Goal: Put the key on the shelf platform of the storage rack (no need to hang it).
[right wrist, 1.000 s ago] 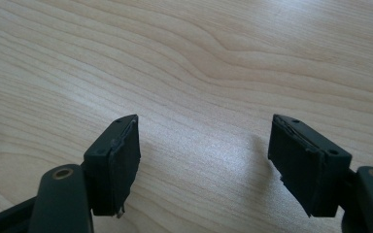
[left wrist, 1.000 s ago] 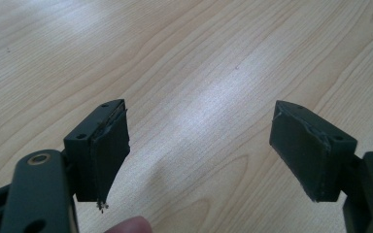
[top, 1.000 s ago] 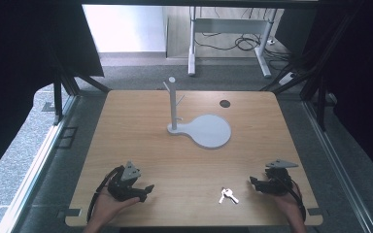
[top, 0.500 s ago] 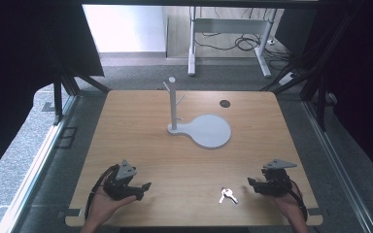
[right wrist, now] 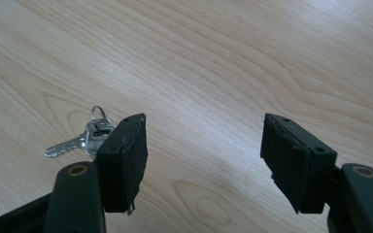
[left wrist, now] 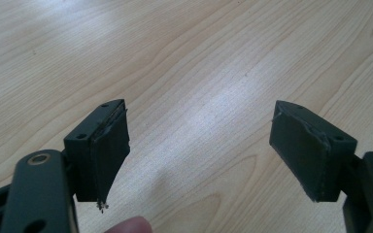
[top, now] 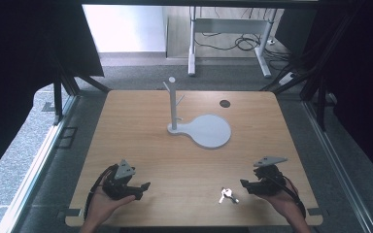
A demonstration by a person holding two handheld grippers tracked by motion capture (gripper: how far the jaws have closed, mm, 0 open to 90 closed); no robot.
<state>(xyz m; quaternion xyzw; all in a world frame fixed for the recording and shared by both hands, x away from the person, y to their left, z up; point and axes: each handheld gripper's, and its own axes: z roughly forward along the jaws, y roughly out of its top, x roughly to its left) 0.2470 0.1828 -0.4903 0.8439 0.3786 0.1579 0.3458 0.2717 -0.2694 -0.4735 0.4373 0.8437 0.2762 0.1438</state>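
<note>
A small bunch of silver keys [top: 227, 195] lies flat on the wooden table [top: 141, 145] near its front edge. In the right gripper view the keys [right wrist: 80, 140] lie just left of the left jaw, partly hidden behind it. My right gripper [top: 245, 184] is held low over the table to the right of the keys, open, with bare wood between its jaws [right wrist: 204, 145]. At the front left my left gripper [top: 144, 187] is also open over bare wood [left wrist: 199, 141]. A grey stand [top: 173, 103] with a post, short pegs and a round base stands mid-table.
A small dark round hole [top: 225, 103] sits in the table top behind the stand's base [top: 209, 131]. Black frame bars and dark curtains flank the table. A desk frame with cables [top: 228, 43] stands on the floor beyond the far edge.
Both grippers have drifted slightly toward the front edge of the table. The keys and stand have not moved.
</note>
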